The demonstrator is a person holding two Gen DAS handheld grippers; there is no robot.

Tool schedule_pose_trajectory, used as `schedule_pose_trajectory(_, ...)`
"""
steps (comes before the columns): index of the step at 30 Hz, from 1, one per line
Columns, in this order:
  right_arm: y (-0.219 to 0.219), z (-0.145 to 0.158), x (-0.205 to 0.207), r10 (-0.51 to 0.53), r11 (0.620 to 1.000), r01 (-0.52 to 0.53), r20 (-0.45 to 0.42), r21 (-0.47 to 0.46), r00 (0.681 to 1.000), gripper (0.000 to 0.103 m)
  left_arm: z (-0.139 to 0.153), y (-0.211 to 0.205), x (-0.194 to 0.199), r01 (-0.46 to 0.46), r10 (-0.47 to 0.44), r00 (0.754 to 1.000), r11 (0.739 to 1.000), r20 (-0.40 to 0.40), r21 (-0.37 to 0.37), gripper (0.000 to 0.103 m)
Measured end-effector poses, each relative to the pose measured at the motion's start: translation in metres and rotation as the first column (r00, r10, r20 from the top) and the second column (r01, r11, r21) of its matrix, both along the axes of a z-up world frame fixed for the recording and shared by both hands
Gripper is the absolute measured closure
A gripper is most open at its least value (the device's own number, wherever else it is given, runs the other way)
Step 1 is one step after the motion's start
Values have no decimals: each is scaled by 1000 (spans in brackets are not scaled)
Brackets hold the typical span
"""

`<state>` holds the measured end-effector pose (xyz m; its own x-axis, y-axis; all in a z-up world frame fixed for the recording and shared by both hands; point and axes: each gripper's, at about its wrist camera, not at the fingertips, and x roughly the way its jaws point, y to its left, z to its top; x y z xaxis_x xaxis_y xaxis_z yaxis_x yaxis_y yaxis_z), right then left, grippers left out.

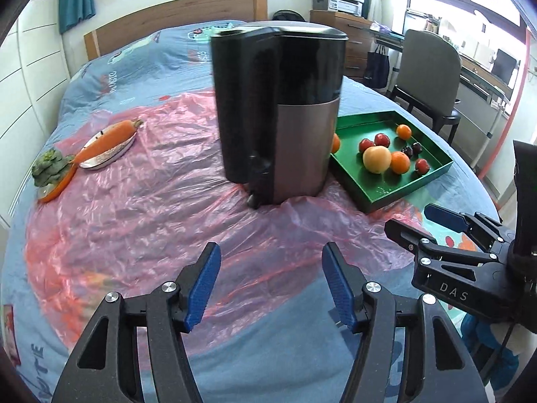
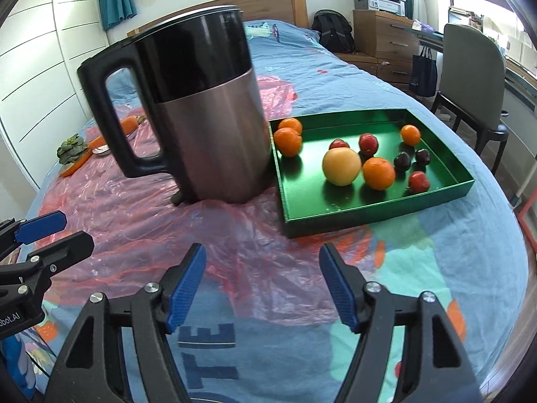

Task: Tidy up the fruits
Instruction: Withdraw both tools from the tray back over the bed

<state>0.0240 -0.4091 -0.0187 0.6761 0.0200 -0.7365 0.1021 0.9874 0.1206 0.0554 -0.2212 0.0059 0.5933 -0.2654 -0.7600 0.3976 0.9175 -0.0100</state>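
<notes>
Fruits (image 2: 341, 167) sit loose in green tray (image 2: 379, 216) on the bed, tray's left edge just beside the big jug (image 2: 208, 114). Pink plastic sheet (image 1: 134, 208) ahead lies bare. Left gripper (image 1: 271, 288) and right gripper (image 2: 262, 288) both gape, nothing between fingers.

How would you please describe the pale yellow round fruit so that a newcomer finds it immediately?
Start at the tall steel and black jug on the bed, then look to the shallow green tray beside it. Near the tray's middle sits the pale yellow round fruit, bigger than every neighbour and neither orange nor red.
</notes>
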Motion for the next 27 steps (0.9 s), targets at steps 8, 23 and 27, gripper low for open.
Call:
schedule_pose_trajectory(8,66,0,-1,97,994,-97,9,-52,995,0,2,65,-16,-114,115,992,993,41,-31,17)
schedule_pose_trajectory(23,110,16,-6,174,979,-167,57,-115,983,0,-2,113,-30,-255,256,963,967,84,-15,9)
schedule_pose_trajectory(27,111,19,-8,178,977,-169,63,-127,982,0,-2,114,-29,-266,266,961,964,83,-12,9)
